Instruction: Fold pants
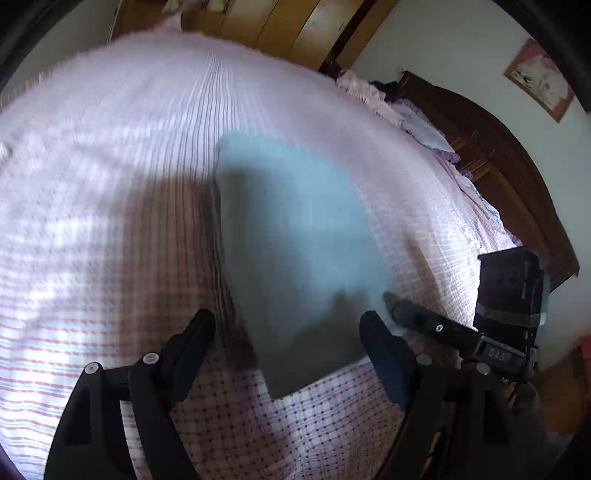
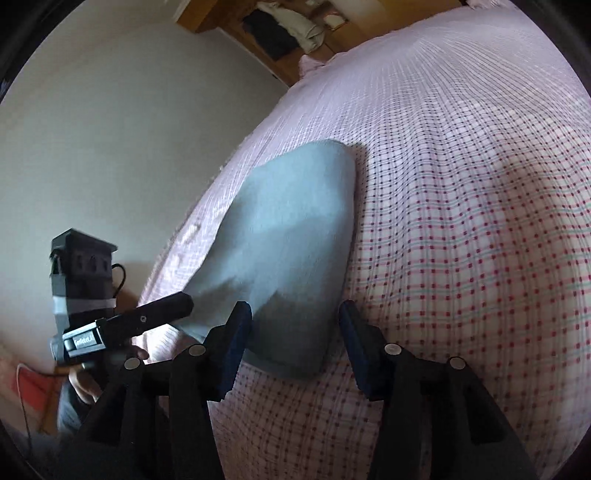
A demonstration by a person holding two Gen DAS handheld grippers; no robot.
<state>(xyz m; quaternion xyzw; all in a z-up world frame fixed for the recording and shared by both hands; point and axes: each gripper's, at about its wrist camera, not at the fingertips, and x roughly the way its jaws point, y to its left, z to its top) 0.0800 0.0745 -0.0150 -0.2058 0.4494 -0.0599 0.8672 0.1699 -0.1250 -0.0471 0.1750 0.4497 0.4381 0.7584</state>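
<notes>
The grey-blue pants (image 1: 295, 243) lie folded into a compact rectangle on the pink checked bedspread (image 1: 110, 184). My left gripper (image 1: 288, 328) is open, its two fingers spread over the near end of the pants without holding them. My right gripper (image 2: 295, 321) is open too, its fingers spread over the near end of the pants (image 2: 284, 240) in the right wrist view. The right gripper's finger (image 1: 417, 317) shows at the pants' right edge in the left wrist view. The left gripper's finger (image 2: 162, 310) shows at their left edge in the right wrist view.
The bedspread (image 2: 461, 221) covers a wide bed. A dark wooden headboard (image 1: 509, 173) with pillows (image 1: 406, 110) runs along the right. Wooden wardrobe doors (image 1: 280, 26) stand beyond the bed. A shelf with clothes (image 2: 280, 29) is at the far wall.
</notes>
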